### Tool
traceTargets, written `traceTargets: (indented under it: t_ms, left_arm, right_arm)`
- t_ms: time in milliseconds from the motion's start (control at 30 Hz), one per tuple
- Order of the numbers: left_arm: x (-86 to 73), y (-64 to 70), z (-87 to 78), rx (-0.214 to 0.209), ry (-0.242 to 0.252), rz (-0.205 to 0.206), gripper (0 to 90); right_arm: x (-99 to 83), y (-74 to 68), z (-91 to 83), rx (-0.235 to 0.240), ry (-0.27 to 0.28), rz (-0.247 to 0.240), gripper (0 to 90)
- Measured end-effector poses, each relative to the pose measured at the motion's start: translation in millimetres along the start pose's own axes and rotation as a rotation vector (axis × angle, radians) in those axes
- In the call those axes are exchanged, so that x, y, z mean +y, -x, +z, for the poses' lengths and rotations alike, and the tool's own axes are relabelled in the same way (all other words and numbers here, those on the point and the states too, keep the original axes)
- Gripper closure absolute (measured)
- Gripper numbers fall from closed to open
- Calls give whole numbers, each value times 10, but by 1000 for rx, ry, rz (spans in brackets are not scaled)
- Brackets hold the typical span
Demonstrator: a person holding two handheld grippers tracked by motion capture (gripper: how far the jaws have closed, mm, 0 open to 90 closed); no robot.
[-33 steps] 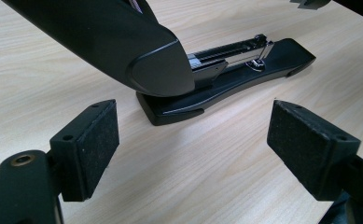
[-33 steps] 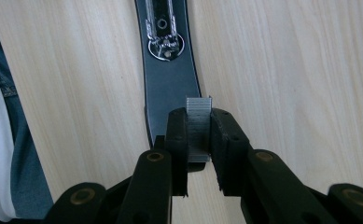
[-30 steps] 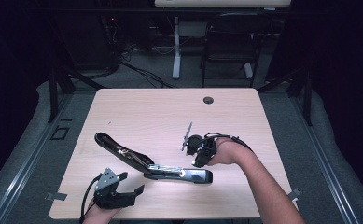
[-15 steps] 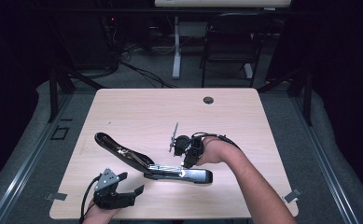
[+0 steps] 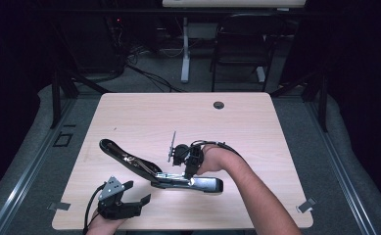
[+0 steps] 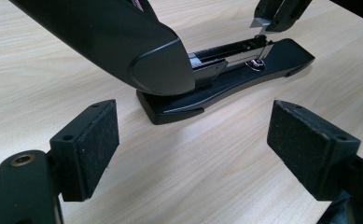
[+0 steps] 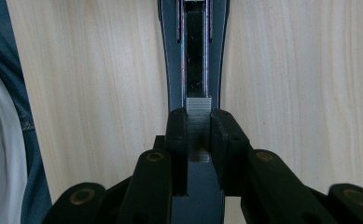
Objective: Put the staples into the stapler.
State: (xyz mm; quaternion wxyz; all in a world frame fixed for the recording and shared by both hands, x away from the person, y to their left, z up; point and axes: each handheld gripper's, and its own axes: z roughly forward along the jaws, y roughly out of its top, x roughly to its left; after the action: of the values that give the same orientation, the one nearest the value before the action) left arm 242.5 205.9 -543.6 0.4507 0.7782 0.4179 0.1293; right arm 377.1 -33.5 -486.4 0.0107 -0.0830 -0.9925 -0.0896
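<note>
The right gripper point(image 7: 198, 128) had its two black jaws drawn close together, pinching a short silver strip of staples point(image 7: 198, 116) between the pads; the strip stood just above the open channel of the large black stapler point(image 5: 163, 175), whose long base lay flat on the pale wooden table point(image 5: 256, 127) with its curved black top arm point(image 5: 124, 156) swung up and back toward the left. In the left gripper view the tip of that right gripper point(image 6: 275, 14) hung directly over the front end of the stapler's point(image 6: 226, 74) metal magazine, very near it, though whether the staples touched the channel could not be told. The left gripper point(image 6: 193, 144) had its felt-faced pads point(image 6: 90, 140) spread wide, holding nothing, low over the table just in front of the stapler's hinge end. In the high view it sat near the table's front edge point(image 5: 124, 200). Compared with a second before, the right gripper point(image 5: 190, 166) had moved leftward and down, from a spot beyond the stapler's front end to right over the magazine, while the left gripper and the stapler had stayed where they were.
</note>
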Motion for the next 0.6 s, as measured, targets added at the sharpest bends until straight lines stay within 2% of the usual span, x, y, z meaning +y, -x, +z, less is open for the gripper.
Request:
traceTargets:
  t_ms: [600]
  left_arm:
    - [-2,-2,-1,-2,6,-1,168]
  right_arm:
    - [59,25,89,6,-16,-12,776]
